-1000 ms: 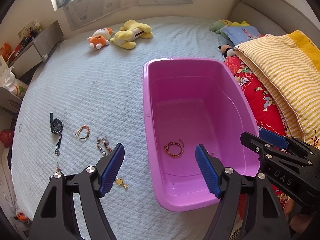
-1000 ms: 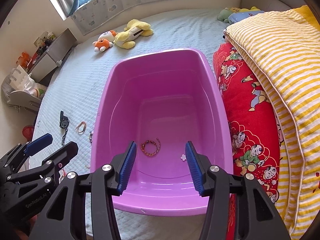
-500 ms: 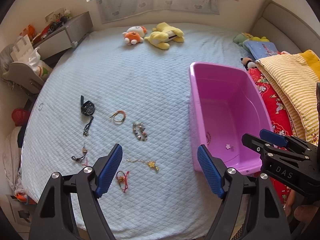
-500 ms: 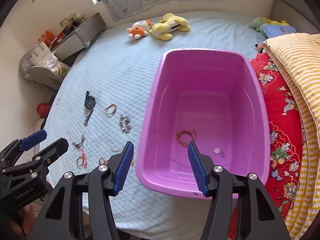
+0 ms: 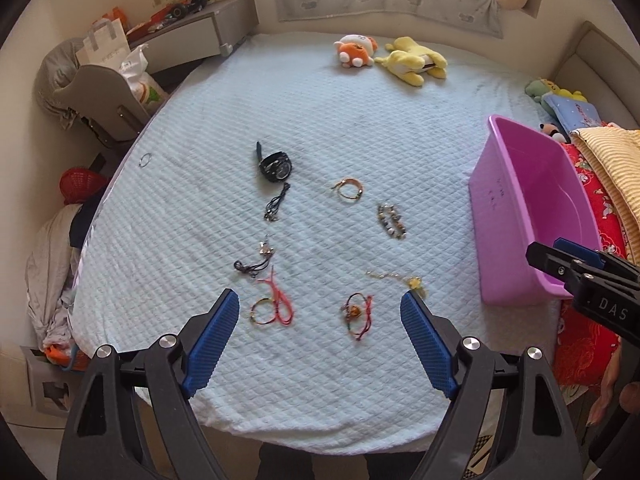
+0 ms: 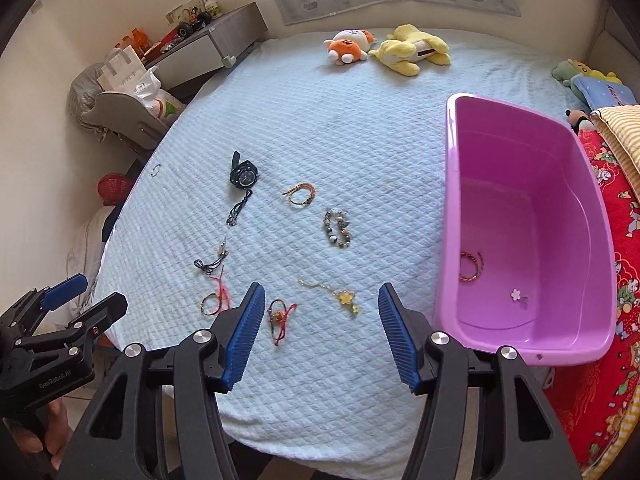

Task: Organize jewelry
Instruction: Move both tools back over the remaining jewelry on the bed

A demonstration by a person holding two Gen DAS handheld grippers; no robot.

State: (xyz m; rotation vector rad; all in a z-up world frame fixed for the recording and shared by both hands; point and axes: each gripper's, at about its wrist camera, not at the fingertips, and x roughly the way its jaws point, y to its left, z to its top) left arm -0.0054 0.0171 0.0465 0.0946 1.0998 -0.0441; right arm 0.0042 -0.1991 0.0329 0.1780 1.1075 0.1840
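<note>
Bedspread: quilted pale-blue fabric with a diamond texture, lying under all loose jewelry.
Tub: smooth glossy purple plastic, rectangular with rounded corners, sitting at the right edge of the bedspread.
Left gripper: ribbed blue pads, jaws opening wide with nothing between them, hovering above a red cord bracelet and a red knotted charm.
Right gripper: jaws opening, gripping nothing, hovering above a gold flower chain.
Right view only: woven bracelet and white flower charm lying inside the tub.
Both views: black watch and beaded bracelet lying farther up the bedspread.
</note>
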